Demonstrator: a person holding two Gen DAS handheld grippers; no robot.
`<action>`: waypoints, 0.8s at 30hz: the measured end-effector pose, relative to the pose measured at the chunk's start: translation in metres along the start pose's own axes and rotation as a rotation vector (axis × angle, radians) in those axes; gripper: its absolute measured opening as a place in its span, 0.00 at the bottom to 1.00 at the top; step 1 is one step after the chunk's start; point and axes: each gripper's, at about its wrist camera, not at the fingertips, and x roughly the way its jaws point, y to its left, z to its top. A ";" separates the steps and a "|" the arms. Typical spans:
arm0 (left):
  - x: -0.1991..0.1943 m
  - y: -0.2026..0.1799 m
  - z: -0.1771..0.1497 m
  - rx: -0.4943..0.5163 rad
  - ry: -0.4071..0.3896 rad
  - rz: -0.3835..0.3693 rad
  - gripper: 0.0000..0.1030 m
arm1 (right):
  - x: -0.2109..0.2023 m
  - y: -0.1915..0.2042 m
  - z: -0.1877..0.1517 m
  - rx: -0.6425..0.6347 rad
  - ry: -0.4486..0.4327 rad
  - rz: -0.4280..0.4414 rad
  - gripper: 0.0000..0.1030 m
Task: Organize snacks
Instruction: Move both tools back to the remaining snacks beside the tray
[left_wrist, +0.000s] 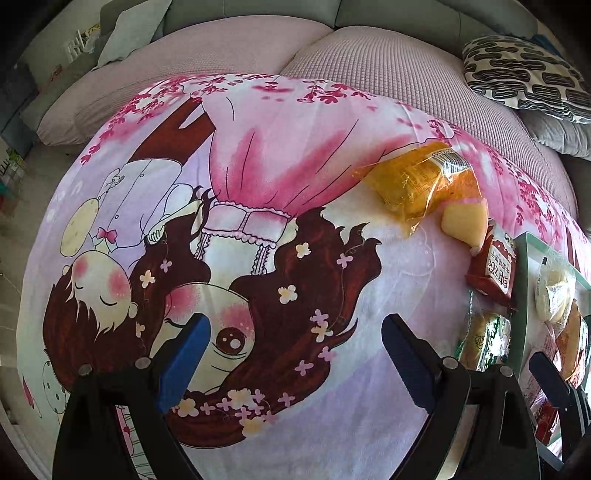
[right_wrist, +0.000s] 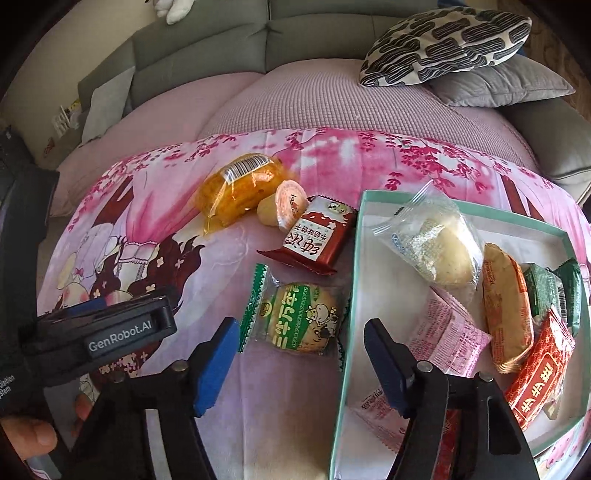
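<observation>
Four wrapped snacks lie loose on a pink cartoon blanket: a yellow bread pack, a jelly cup, a red pack and a green-and-white biscuit pack. A mint-rimmed white box to their right holds several more snacks. My right gripper hangs open just in front of the biscuit pack, its right finger over the box rim, and its pads touch nothing. My left gripper is open over bare blanket, with the yellow bread pack far to its upper right.
A pink padded sofa seat runs behind the blanket, with a patterned cushion and a grey cushion at the back right. The left tool's black housing and a person's hand fill the right view's lower left.
</observation>
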 end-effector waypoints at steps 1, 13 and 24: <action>0.000 0.001 0.001 -0.001 0.001 -0.002 0.91 | 0.002 0.002 0.001 -0.010 0.001 0.000 0.68; 0.001 0.006 0.003 -0.013 0.001 -0.024 0.91 | 0.009 0.004 0.004 -0.017 0.010 -0.024 0.64; 0.001 -0.019 -0.005 0.056 -0.019 -0.100 0.91 | -0.011 -0.019 0.004 0.017 -0.030 -0.102 0.64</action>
